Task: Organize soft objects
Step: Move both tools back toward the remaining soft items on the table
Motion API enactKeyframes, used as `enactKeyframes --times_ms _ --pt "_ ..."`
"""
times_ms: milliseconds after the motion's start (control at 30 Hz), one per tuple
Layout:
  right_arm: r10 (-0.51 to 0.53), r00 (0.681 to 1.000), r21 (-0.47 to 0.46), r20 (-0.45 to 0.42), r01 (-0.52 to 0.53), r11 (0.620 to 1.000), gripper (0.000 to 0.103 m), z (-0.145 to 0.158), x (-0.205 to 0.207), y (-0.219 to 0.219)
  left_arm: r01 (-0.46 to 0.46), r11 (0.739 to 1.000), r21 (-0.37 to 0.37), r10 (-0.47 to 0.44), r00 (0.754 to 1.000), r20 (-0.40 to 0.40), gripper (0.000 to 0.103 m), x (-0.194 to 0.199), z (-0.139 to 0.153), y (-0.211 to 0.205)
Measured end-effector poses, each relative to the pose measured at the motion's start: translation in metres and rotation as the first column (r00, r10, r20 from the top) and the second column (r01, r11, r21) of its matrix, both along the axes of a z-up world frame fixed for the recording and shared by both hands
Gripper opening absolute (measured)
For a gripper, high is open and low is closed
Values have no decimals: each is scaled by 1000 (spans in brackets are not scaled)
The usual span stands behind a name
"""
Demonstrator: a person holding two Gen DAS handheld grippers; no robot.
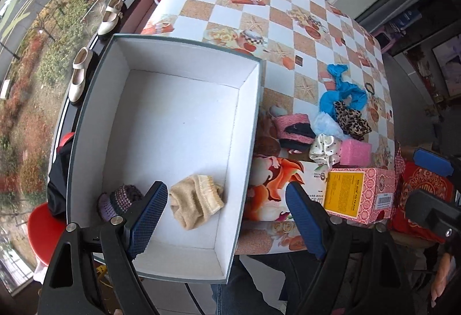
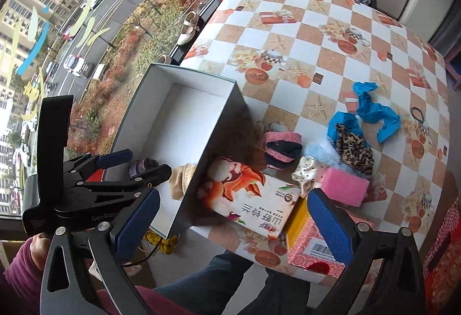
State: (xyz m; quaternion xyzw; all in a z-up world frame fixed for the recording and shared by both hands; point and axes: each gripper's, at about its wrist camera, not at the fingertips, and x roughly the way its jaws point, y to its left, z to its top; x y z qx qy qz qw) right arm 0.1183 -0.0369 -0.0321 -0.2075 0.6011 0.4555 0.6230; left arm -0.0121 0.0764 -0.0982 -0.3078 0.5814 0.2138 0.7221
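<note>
Already two soft pieces lie in the white box (image 1: 184, 124): a beige sock (image 1: 196, 199) and a purple knit bundle (image 1: 118, 199), both at the lower end of the box, low and left of centre in the left wrist view. We count the rest as still to do. Right of the box, on the checkered surface (image 1: 288, 15), a cluster waits: a pink-and-black knit roll (image 1: 294, 130), a white dotted scrunchie (image 1: 322, 147), a pale blue fluffy piece (image 1: 325, 124), a leopard scrunchie (image 1: 351, 116), a bright blue cloth (image 1: 343, 90) and a pink sponge block (image 1: 355, 152). A small dark hair tie (image 1: 369, 88) lies beyond, toward the right edge.

We judge the job roughly a quarter done.

Left tongs (image 1: 227, 217) stand wide with nothing held, low over the box's right wall. Right tongs (image 2: 233, 225) likewise wide and empty, above the floral tissue pack (image 2: 245, 199) and pink carton (image 2: 314, 245).
</note>
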Motion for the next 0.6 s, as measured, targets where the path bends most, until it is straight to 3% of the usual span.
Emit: enactKeyframes --times_ms 167,333,600 --pt "-170 985 -12 11 170 985 103 0 56 -53 134 991 -4 -134 991 -24 87 58 -2 -23" --pt "-311 950 -82 -10 309 947 103 -33 113 -95 178 984 -3 -178 982 -70 87 100 -13 -39" --pt "-290 951 -170 -109 269 948 103 -105 162 -76 152 988 -13 -152 977 -150 87 135 -31 -37"
